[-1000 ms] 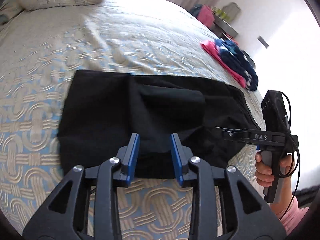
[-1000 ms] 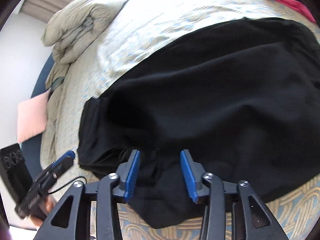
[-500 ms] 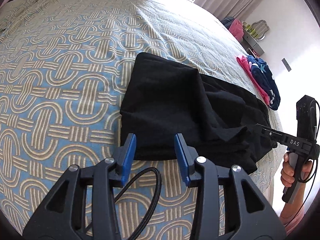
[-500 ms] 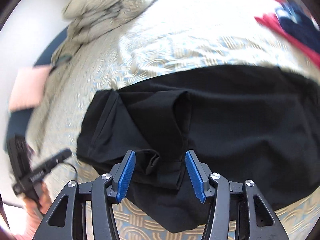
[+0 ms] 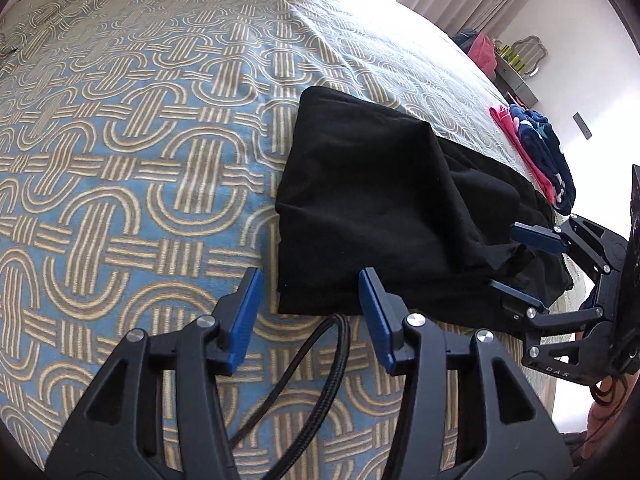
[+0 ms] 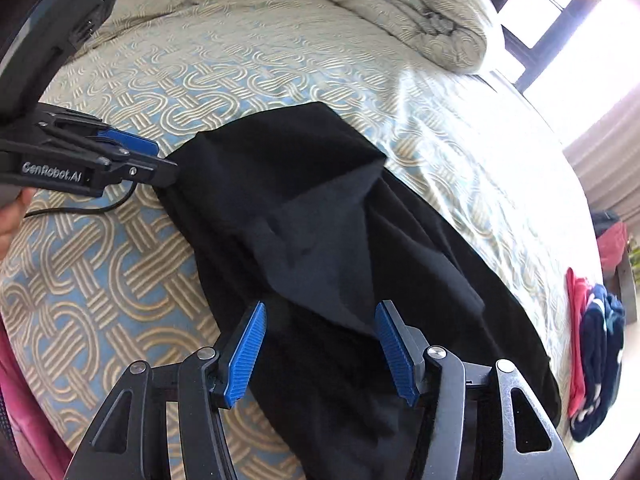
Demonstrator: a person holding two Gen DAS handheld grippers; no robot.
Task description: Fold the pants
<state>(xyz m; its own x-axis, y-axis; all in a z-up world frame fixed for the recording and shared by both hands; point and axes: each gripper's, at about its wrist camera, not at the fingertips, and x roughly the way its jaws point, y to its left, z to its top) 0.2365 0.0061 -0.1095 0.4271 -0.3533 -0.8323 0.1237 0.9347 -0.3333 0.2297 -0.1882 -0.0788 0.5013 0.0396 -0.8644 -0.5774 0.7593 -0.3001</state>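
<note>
Left wrist view: left gripper (image 5: pixel 308 312) with black arms and blue ribbed pads points down at the near corner of the black fabric pants (image 5: pixel 384 208).
Left gripper state: jaws opening, pads spread; the pants' near edge lies just ahead of them, cloth not pinched. A black braided cable (image 5: pixel 296 376) loops over the cover between the arms.
Right gripper from the left view: right gripper (image 5: pixel 516 260) enters at the right edge, fingers apart, with a loose point of black cloth between the two fingers; contact cannot be told.
Right wrist view: right gripper (image 6: pixel 320 344) hangs over the pants (image 6: pixel 320 240), jaws opening, pads wide apart with dark cloth under and between them, not pressed.
Left gripper from the right view: left gripper (image 6: pixel 160 160) sits at the pants' far-left corner, tips touching or just beside the cloth edge.
Pants position: folded into a layered dark bundle on the bed cover (image 5: pixel 120 140), blue with a beige interlocking-loop pattern; a triangular flap lies on top.
Surroundings: rumpled beige quilt (image 6: pixel 412 12) at the head of the bed; pink and navy folded clothes (image 6: pixel 596 340) well apart near the bed's far edge.
Person: a hand (image 6: pixel 10 220) shows at the left border.
</note>
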